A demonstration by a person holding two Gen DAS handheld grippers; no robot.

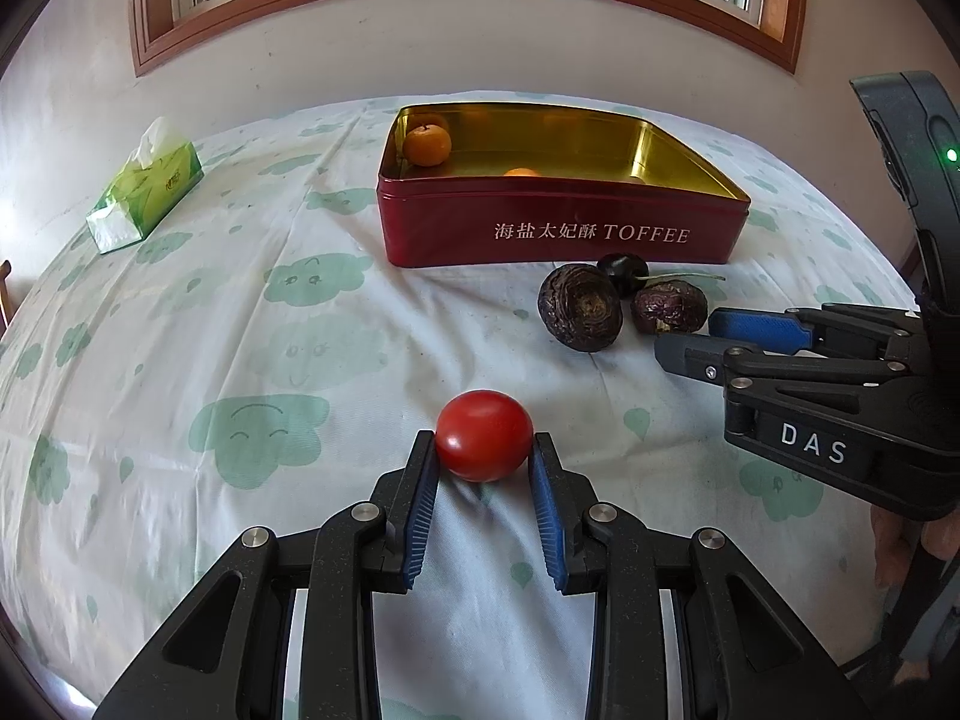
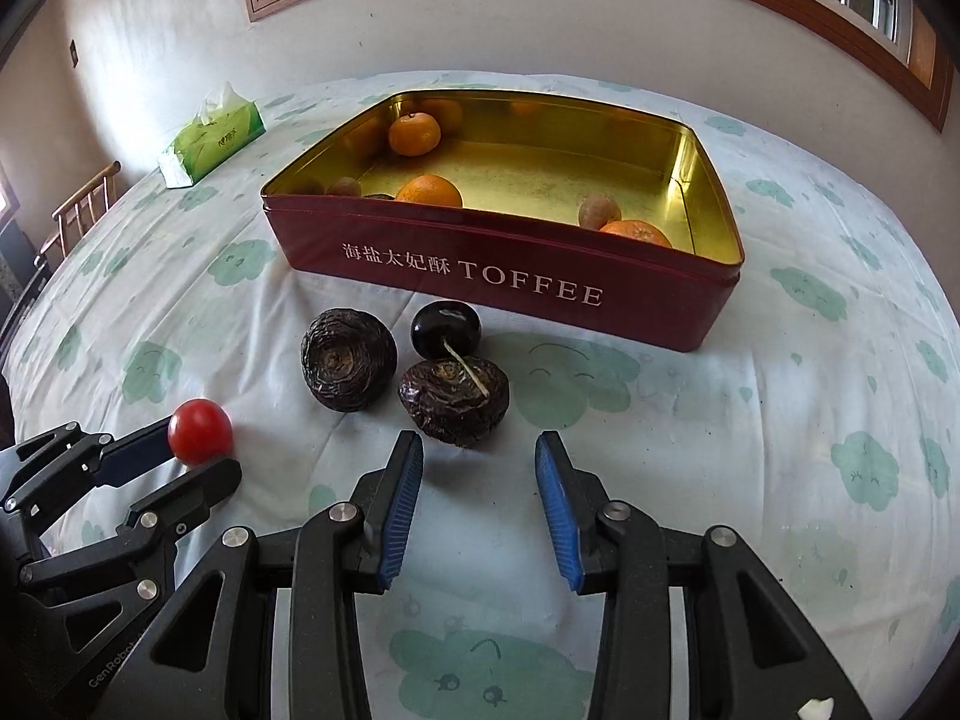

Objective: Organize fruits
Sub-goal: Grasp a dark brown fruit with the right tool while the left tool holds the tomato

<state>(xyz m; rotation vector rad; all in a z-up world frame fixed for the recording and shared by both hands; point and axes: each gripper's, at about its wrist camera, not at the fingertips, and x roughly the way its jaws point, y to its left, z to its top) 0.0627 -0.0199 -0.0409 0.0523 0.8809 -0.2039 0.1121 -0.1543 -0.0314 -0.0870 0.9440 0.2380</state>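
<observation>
A red tomato point(image 1: 483, 435) sits on the tablecloth between the tips of my left gripper point(image 1: 483, 450), whose pads touch its sides; it also shows in the right wrist view point(image 2: 200, 431). My right gripper point(image 2: 478, 447) is open and empty, just short of a wrinkled dark fruit point(image 2: 454, 399). A second wrinkled fruit point(image 2: 348, 359) and a dark cherry point(image 2: 446, 328) lie beside it. The red toffee tin point(image 2: 510, 282) behind holds several oranges point(image 2: 414, 133) and small brown fruits point(image 2: 596, 210).
A green tissue pack point(image 1: 146, 188) lies at the far left of the table. A wooden chair point(image 2: 84, 204) stands past the left edge. The wall and window are behind the tin. The tablecloth is white with green cloud prints.
</observation>
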